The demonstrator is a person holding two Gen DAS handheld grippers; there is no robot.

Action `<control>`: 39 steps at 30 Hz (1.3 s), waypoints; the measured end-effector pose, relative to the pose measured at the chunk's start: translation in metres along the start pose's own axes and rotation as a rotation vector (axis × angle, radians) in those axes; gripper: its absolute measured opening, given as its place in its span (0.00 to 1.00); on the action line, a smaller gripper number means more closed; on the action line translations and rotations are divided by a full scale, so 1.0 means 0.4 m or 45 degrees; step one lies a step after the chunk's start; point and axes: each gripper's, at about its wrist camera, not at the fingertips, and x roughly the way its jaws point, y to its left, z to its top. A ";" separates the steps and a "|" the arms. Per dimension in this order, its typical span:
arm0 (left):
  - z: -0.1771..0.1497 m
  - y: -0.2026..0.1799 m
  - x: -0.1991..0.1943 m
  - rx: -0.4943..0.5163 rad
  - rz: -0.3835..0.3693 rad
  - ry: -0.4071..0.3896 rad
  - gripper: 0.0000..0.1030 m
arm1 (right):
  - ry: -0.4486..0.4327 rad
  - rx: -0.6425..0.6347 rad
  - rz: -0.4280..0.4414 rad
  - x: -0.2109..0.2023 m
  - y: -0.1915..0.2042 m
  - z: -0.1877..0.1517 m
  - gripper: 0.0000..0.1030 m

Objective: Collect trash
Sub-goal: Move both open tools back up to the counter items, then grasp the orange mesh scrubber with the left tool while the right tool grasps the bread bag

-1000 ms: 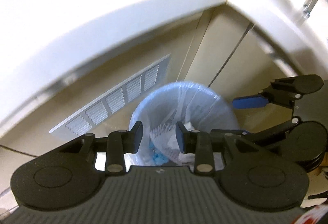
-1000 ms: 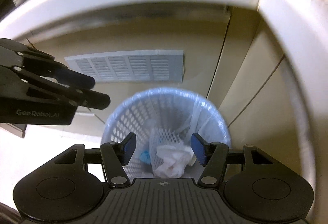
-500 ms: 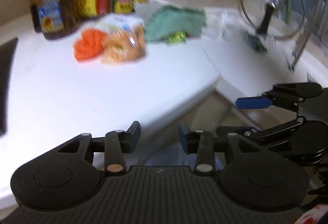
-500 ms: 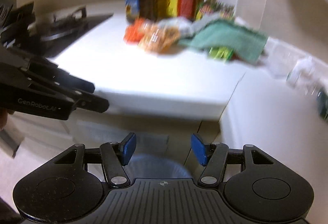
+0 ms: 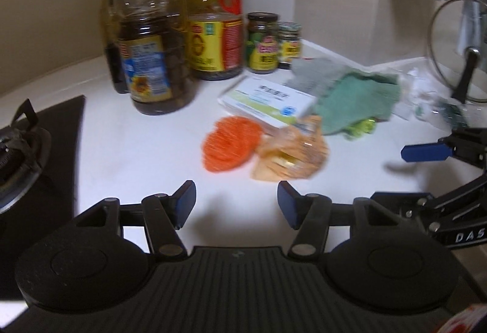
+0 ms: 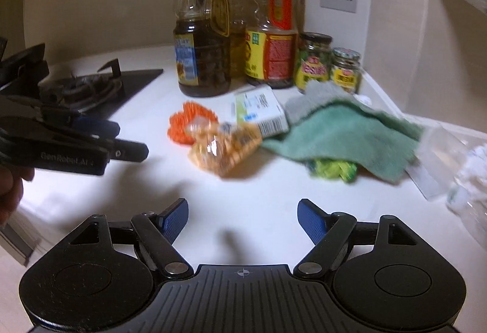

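We hold both tongs tilted down over the white counter [image 6: 258, 211]: the left gripper [image 5: 236, 205] and the right gripper [image 6: 242, 220] have just been opening, jaws spread wide with nothing between them. Just beyond lie the trash: one crinkled orange wrapper [image 6: 223, 150], one orange mesh scrap [image 5: 229, 147] touching it, and one white carton [image 5: 268, 103] behind. Farther back we count one green cloth [image 6: 344, 135], three oil bottles [image 6: 202, 49] and two jars [image 6: 315, 65].

The white counter [image 5: 127, 156] is viewed downward at an angle from behind each claw, at close range. The bottles [image 6: 202, 58], green cloth [image 5: 359, 98] and orange wrapper [image 6: 223, 150] are shared by both views.
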 end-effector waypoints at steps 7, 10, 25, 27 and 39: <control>0.025 0.067 0.060 -0.029 0.025 0.034 0.62 | 0.016 -0.013 0.056 0.130 0.012 0.071 0.78; 0.033 0.076 0.076 -0.021 0.027 0.036 0.62 | 0.053 -0.001 0.070 0.184 0.011 0.081 0.78; 0.067 0.057 0.143 0.035 -0.006 0.056 0.62 | 0.040 0.131 0.135 0.205 -0.038 0.092 0.37; 0.075 0.048 0.152 0.052 -0.017 0.052 0.62 | 0.027 0.133 0.122 0.184 -0.047 0.086 0.36; 0.093 -0.027 0.211 0.225 -0.076 0.105 0.54 | 0.042 0.198 0.022 0.098 -0.102 0.023 0.36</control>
